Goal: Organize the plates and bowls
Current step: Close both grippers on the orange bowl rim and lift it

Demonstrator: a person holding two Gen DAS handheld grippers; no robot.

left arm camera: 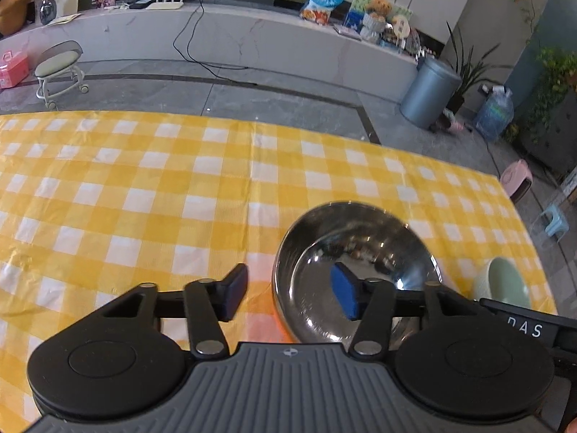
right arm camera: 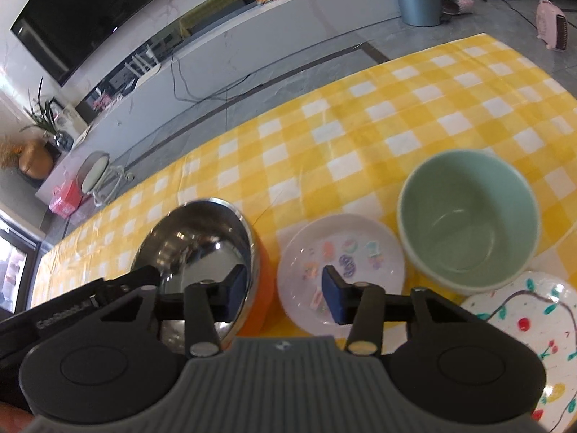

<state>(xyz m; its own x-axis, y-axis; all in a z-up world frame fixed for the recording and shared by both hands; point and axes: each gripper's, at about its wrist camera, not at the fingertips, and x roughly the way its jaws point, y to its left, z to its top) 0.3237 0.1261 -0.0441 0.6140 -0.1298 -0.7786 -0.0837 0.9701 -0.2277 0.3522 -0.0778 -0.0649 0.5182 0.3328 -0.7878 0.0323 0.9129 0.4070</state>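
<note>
A steel bowl (left arm camera: 360, 252) with an orange outer wall (right arm camera: 265, 288) stands on the yellow checked cloth. My left gripper (left arm camera: 291, 296) is open and straddles its left rim, one blue pad (left arm camera: 344, 294) inside and the other outside, neither touching. My right gripper (right arm camera: 285, 297) is open astride the bowl's right rim, with one pad over the steel inside and the other over a small white patterned plate (right arm camera: 342, 249). A pale green bowl (right arm camera: 468, 216) stands right of that plate. A heart-shaped plate (right arm camera: 533, 324) with cherries lies nearest on the right.
The checked tablecloth (left arm camera: 144, 198) stretches bare to the left and far side. The green bowl (left arm camera: 505, 281) sits just right of the steel bowl, behind the right gripper's black body (left arm camera: 526, 328). Beyond the table edge are a stool (left arm camera: 59, 68) and a grey bin (left arm camera: 429, 93).
</note>
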